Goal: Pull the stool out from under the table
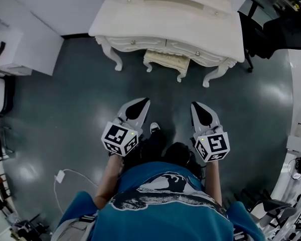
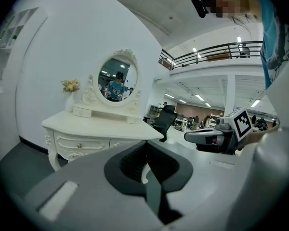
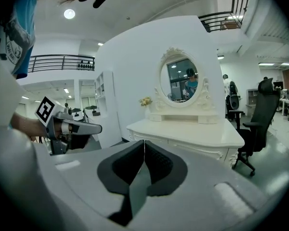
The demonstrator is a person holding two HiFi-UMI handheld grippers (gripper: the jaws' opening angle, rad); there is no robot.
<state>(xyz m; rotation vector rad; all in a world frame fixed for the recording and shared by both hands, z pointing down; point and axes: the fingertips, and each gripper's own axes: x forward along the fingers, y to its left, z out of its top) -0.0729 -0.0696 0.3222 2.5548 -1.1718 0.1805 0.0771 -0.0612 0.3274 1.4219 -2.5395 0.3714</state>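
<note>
Showing stool (image 1: 165, 61) under table (image 1: 190, 24) in head view only, mirror (image 3: 183, 83) in gripper views, left gripper (image 1: 142, 102), right gripper (image 1: 196, 106) fingers closed

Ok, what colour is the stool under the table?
Cream white stool, like the table; head view shows it best.

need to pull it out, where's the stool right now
In the head view the stool is tucked under the table at top centre, between its front legs, partly hidden by the tabletop.
</note>
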